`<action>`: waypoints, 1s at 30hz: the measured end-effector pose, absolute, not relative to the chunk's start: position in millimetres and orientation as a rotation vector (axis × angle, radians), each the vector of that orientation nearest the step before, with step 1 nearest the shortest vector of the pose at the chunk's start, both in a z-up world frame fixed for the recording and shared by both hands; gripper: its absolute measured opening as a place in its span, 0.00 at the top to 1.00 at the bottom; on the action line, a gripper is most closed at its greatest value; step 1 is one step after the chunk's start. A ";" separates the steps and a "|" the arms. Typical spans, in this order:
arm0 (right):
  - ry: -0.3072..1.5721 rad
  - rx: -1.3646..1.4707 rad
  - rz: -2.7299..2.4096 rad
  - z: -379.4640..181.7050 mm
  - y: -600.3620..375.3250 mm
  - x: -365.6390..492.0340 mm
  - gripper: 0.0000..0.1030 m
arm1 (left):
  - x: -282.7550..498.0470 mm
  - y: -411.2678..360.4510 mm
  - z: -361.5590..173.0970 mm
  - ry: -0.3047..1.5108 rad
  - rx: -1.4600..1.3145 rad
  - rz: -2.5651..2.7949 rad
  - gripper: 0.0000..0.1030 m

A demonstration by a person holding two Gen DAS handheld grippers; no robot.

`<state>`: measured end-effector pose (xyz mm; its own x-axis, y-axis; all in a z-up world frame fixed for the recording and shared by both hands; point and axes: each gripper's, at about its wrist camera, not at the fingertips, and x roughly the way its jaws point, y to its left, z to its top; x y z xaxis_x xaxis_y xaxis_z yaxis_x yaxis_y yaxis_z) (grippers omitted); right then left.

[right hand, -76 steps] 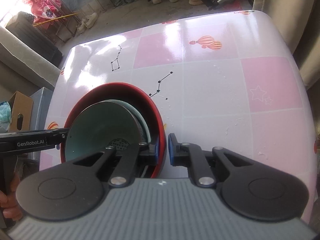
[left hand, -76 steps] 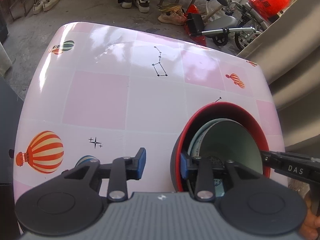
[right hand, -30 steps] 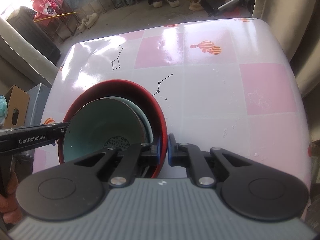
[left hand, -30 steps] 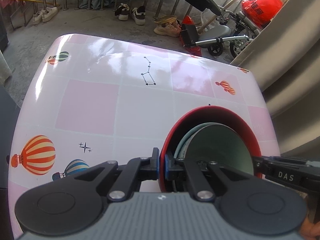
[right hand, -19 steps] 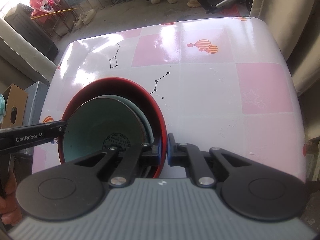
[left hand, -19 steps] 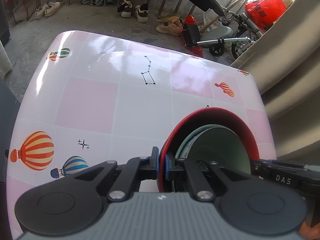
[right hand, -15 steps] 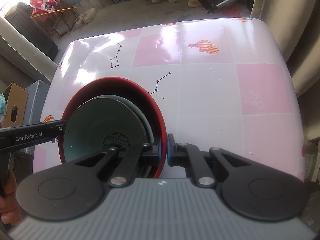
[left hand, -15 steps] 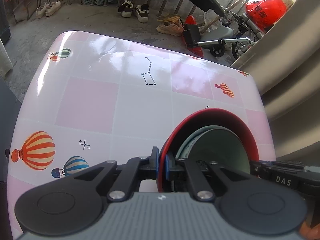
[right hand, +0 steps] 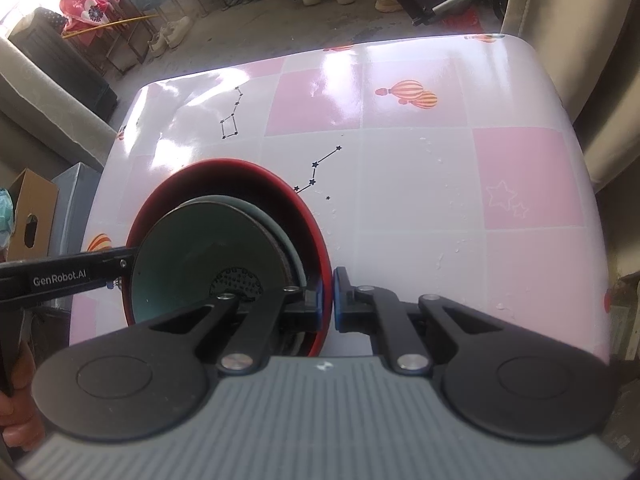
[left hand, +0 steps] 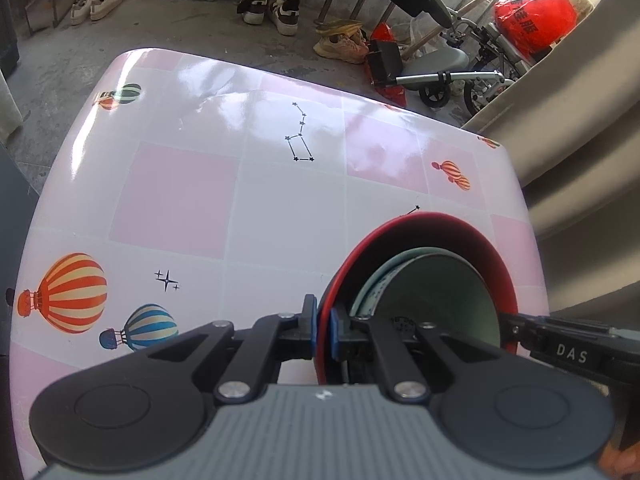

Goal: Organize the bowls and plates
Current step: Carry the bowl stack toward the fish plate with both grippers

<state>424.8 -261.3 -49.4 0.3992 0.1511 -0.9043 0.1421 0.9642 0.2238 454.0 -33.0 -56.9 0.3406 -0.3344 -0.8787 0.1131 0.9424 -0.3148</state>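
Note:
A red-rimmed bowl [left hand: 432, 224] holds a stack of pale green dishes [left hand: 440, 292]. It hangs above the pink checked table [left hand: 180, 188], held from both sides. My left gripper [left hand: 323, 334] is shut on the bowl's left rim. My right gripper [right hand: 327, 298] is shut on the opposite rim of the red bowl [right hand: 240, 172], with the green dishes [right hand: 208, 256] inside. Each gripper's finger shows in the other's view, at the bowl's far edge.
The table carries printed balloons [left hand: 64, 292] and star patterns. Beige cushions [left hand: 580, 120] flank its right side. A cardboard box [right hand: 32, 216] stands left of the table. Shoes [left hand: 272, 8] and a wheeled frame [left hand: 452, 76] lie on the floor beyond.
My left gripper closed on the bowl's rim from open. The bowl with its stack has since risen slightly off the table, held by both grippers.

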 end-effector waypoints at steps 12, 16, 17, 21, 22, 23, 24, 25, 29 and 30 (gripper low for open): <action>1.118 0.299 0.033 -51.8 -270.9 411.4 0.88 | 454.3 -21.3 -64.4 1.177 -0.192 -0.324 0.61; 1.114 0.351 0.014 -53.8 -279.6 408.6 0.83 | 447.2 -16.1 -67.2 1.155 -0.199 -0.330 0.56; 1.107 0.353 0.015 -53.4 -280.0 406.7 0.82 | 444.7 -15.3 -67.1 1.145 -0.193 -0.326 0.54; 1.083 0.343 0.012 -50.7 -280.6 399.3 0.73 | 440.2 -11.7 -65.9 1.124 -0.199 -0.317 0.49; 1.078 0.336 0.009 -48.8 -280.2 397.4 0.71 | 438.9 -9.0 -65.9 1.120 -0.206 -0.316 0.46; 1.072 0.329 0.005 -46.7 -281.1 395.0 0.67 | 438.3 -5.8 -66.3 1.115 -0.214 -0.314 0.42; 1.064 0.323 0.005 -44.5 -282.4 392.7 0.56 | 437.3 -3.0 -66.3 1.110 -0.220 -0.311 0.40; 1.051 0.327 0.017 -41.5 -284.5 390.0 0.47 | 436.0 -1.0 -66.1 1.106 -0.221 -0.308 0.35; 0.994 0.303 0.048 -29.0 -286.5 380.5 0.20 | 430.8 4.9 -62.0 1.075 -0.254 -0.315 0.11; 0.991 0.278 0.044 -26.8 -284.7 378.4 0.20 | 428.7 5.8 -59.6 1.063 -0.257 -0.319 0.10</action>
